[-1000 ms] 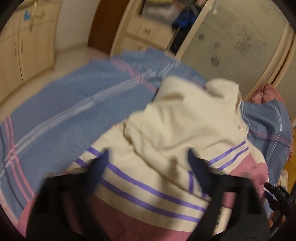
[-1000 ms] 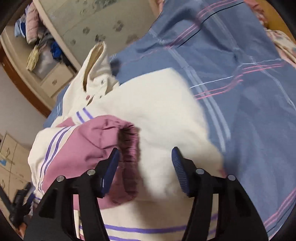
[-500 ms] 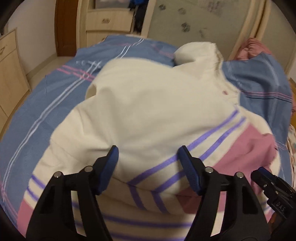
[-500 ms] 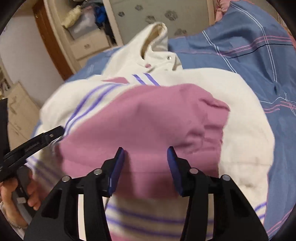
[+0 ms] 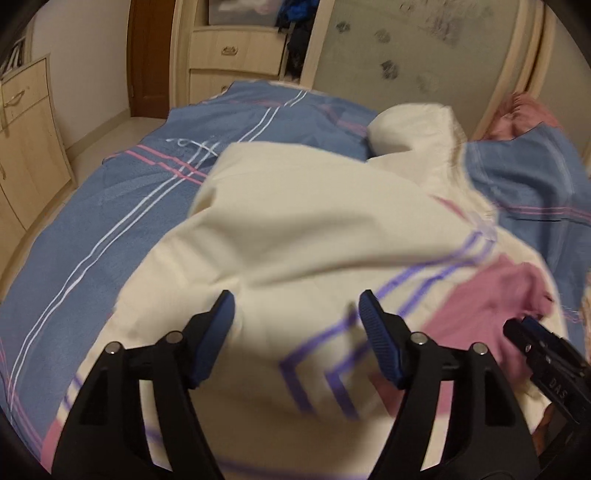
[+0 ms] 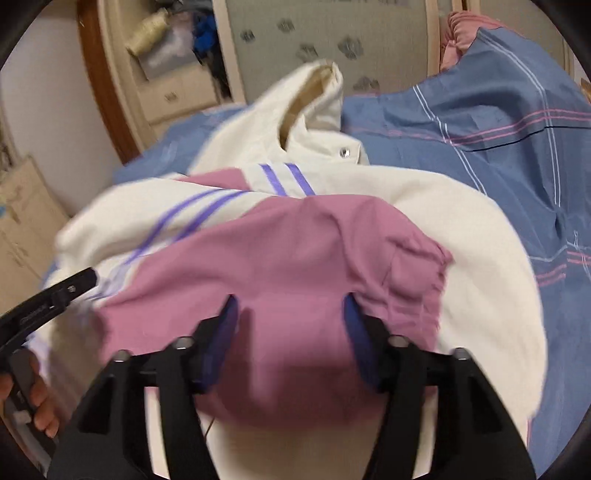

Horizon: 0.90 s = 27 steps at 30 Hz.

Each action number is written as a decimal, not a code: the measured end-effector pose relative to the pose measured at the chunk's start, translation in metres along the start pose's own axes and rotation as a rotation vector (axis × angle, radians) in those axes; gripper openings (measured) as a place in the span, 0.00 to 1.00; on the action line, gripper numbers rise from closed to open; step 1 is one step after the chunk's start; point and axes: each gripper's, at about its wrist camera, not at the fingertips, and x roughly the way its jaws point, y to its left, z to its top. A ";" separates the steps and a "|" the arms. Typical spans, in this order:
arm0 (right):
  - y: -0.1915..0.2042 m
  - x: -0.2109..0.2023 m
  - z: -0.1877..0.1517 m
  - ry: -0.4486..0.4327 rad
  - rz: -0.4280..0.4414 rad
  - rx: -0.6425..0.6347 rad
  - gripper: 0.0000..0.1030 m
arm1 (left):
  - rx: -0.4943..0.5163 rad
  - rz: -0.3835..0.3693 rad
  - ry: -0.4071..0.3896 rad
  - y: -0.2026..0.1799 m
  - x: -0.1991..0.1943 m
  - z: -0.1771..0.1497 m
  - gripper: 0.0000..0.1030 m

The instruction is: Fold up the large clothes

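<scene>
A large cream jacket [image 5: 295,221] with purple stripes and pink panels lies bunched on the blue plaid bed sheet [image 5: 110,221]. It also shows in the right wrist view [image 6: 480,258], collar [image 6: 317,99] toward the wardrobe. My left gripper [image 5: 297,317] is open, its fingers straddling a raised fold of cream cloth. My right gripper [image 6: 291,314] is open, its fingers straddling the pink sleeve [image 6: 295,258] lying on top. The right gripper's tip [image 5: 535,343] shows at the lower right of the left wrist view; the left gripper's tip [image 6: 66,288] shows at the left of the right wrist view.
A wardrobe with frosted sliding doors [image 5: 424,55] and drawers [image 5: 229,51] stands past the bed. A wooden cabinet [image 5: 26,147] stands left, across a strip of floor. A pink pillow [image 6: 461,33] lies at the bed's far right.
Both grippers have moved lower and closer to the jacket. The right one swung from the cream body onto the pink sleeve; both stayed open.
</scene>
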 end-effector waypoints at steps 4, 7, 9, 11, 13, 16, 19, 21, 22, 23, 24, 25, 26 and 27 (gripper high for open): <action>-0.013 -0.056 -0.049 0.009 0.012 0.022 0.79 | 0.026 -0.078 0.042 0.014 -0.056 -0.045 0.78; -0.030 -0.051 -0.102 0.200 -0.054 0.067 0.79 | 0.071 -0.028 0.149 0.024 -0.060 -0.089 0.79; -0.031 -0.061 -0.134 0.180 -0.077 0.026 0.79 | 0.124 -0.004 0.174 0.031 -0.062 -0.117 0.78; -0.021 -0.092 -0.160 0.151 -0.126 -0.040 0.82 | 0.221 0.049 0.128 0.031 -0.087 -0.144 0.79; -0.020 -0.115 -0.184 0.177 -0.121 -0.037 0.86 | 0.241 0.078 0.132 0.038 -0.107 -0.164 0.79; -0.025 -0.130 -0.224 0.240 -0.106 -0.030 0.92 | 0.230 0.089 0.164 0.051 -0.127 -0.192 0.79; -0.015 -0.139 -0.259 0.290 -0.154 -0.117 0.96 | 0.216 0.112 0.184 0.061 -0.142 -0.220 0.79; -0.006 -0.141 -0.278 0.350 -0.191 -0.185 0.97 | 0.207 0.121 0.202 0.065 -0.152 -0.235 0.79; -0.003 -0.145 -0.284 0.361 -0.196 -0.192 0.96 | 0.198 0.122 0.203 0.068 -0.162 -0.243 0.79; -0.001 -0.151 -0.284 0.343 -0.182 -0.178 0.93 | 0.182 0.114 0.194 0.070 -0.172 -0.246 0.79; 0.002 -0.163 -0.282 0.288 -0.128 -0.144 0.93 | 0.169 0.097 0.182 0.072 -0.179 -0.246 0.80; 0.004 -0.171 -0.279 0.240 -0.078 -0.118 0.93 | 0.152 0.072 0.161 0.075 -0.188 -0.245 0.84; 0.006 -0.179 -0.275 0.184 -0.018 -0.087 0.93 | 0.141 0.061 0.144 0.078 -0.192 -0.244 0.89; 0.008 -0.179 -0.274 0.172 0.009 -0.069 0.93 | 0.129 0.066 0.140 0.082 -0.191 -0.244 0.90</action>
